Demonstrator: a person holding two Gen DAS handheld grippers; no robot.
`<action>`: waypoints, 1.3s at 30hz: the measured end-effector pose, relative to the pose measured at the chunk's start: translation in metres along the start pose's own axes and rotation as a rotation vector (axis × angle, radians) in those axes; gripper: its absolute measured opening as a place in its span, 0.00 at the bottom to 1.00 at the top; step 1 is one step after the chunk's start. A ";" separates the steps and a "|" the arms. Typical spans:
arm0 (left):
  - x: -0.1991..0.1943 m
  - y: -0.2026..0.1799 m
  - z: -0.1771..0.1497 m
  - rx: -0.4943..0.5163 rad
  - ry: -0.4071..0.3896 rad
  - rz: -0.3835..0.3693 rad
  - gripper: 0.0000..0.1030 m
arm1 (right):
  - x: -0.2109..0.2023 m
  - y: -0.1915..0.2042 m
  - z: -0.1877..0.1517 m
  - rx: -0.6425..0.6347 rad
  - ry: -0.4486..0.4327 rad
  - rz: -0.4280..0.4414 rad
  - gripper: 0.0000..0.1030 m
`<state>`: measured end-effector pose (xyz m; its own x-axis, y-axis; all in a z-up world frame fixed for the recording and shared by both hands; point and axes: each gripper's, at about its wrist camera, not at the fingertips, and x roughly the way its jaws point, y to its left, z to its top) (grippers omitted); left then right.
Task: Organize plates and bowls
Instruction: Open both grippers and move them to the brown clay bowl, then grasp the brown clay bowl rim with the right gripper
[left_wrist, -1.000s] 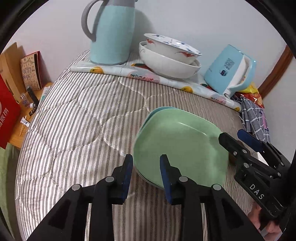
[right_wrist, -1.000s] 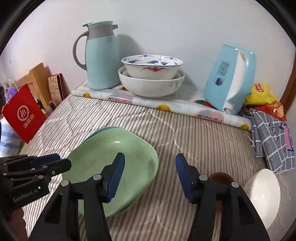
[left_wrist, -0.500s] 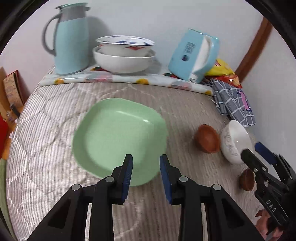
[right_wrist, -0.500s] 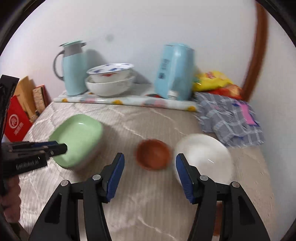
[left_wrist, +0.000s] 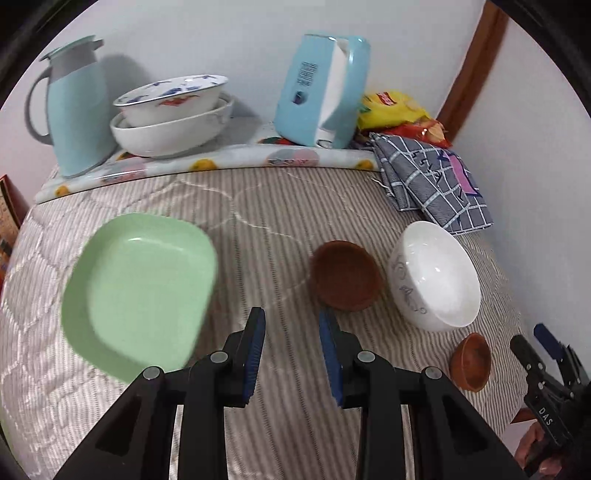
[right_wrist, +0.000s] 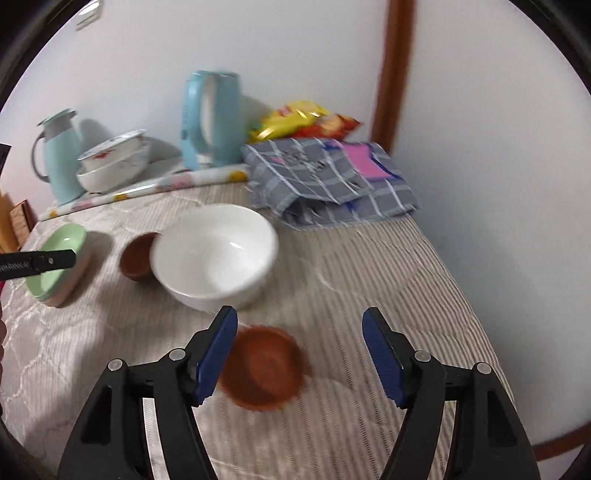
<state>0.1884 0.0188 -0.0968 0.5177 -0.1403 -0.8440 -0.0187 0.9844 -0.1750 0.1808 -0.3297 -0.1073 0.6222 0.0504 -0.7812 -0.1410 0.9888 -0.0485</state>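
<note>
Tongs first: left gripper (left_wrist: 291, 354) hangs over the striped quilt (left_wrist: 258, 206), jaws parted, nothing between them. Right gripper (right_wrist: 300, 354) has its jaws spread wide, also empty, just above a small brown bowl (right_wrist: 264, 369) that sits near its left finger; no contact that I can see.

Green plate (left_wrist: 138, 295) lies left of the left gripper, stacked on at least one more; the right view shows a pinkish edge under it. Second brown bowl (left_wrist: 345, 275) sits ahead of the left gripper, touching or nearly touching the white bowl (left_wrist: 436, 275) on its right. White bowl is tilted.

Back edge: two big white bowls nested (left_wrist: 170, 118), blue jug (left_wrist: 75, 114) to their left, blue kettle (left_wrist: 321, 90) to their right, then a checked cloth (left_wrist: 432, 184) and snack bags (left_wrist: 399, 114).
</note>
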 end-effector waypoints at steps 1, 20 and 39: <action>0.003 -0.004 0.000 0.006 0.001 0.006 0.28 | 0.003 -0.008 -0.004 0.014 0.010 0.010 0.67; 0.076 -0.024 0.021 -0.046 0.104 0.041 0.28 | 0.049 -0.026 -0.036 0.066 0.152 0.127 0.66; 0.099 -0.031 0.031 -0.037 0.114 0.024 0.22 | 0.070 -0.015 -0.032 0.072 0.179 0.200 0.14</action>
<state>0.2665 -0.0221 -0.1589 0.4164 -0.1295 -0.8999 -0.0624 0.9834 -0.1704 0.2013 -0.3455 -0.1809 0.4409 0.2260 -0.8686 -0.1876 0.9696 0.1570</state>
